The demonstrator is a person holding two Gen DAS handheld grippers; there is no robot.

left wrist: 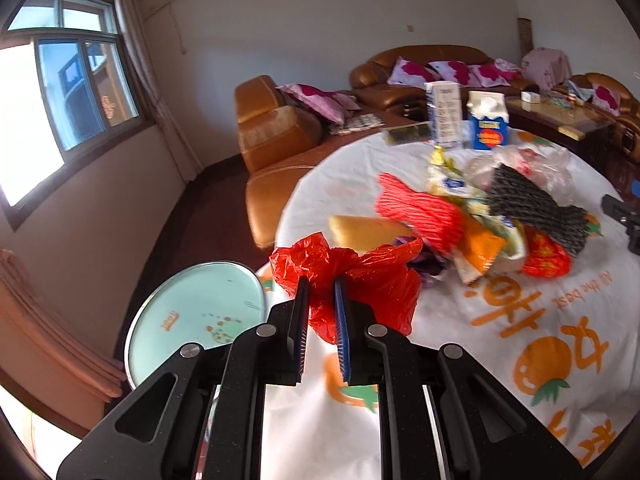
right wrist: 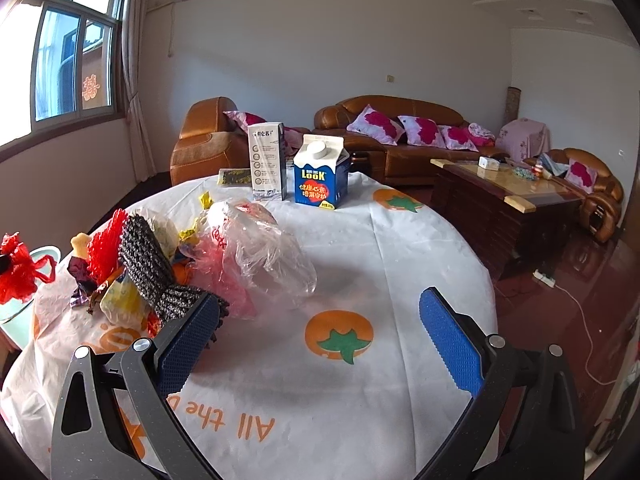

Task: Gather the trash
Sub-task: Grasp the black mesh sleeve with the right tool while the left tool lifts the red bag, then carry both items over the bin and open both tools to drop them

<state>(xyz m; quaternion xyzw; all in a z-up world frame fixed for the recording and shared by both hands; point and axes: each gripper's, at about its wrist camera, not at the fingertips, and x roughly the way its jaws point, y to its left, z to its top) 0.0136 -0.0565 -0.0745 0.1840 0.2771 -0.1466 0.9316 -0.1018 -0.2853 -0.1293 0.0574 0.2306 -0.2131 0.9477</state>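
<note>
My left gripper point(left wrist: 321, 280) is shut on a red plastic bag point(left wrist: 360, 276) at the near left edge of the round table; the bag also shows in the right wrist view point(right wrist: 16, 268). A pile of trash lies behind it: red foam net point(left wrist: 416, 216), grey foam net point(left wrist: 536, 208), orange and yellow wrappers point(left wrist: 480, 248), clear plastic bag point(right wrist: 260, 248). A blue milk carton point(right wrist: 322, 174) and a white carton point(right wrist: 267, 162) stand at the far side. My right gripper point(right wrist: 320, 312) is open and empty, low over the tablecloth to the right of the pile.
The table wears a white cloth point(right wrist: 360, 264) with orange fruit prints. A pale green round stool point(left wrist: 200, 316) stands left of the table. Brown leather sofas point(right wrist: 400, 136) and a wooden coffee table point(right wrist: 504, 196) lie beyond. A white power strip point(right wrist: 545, 278) is on the floor.
</note>
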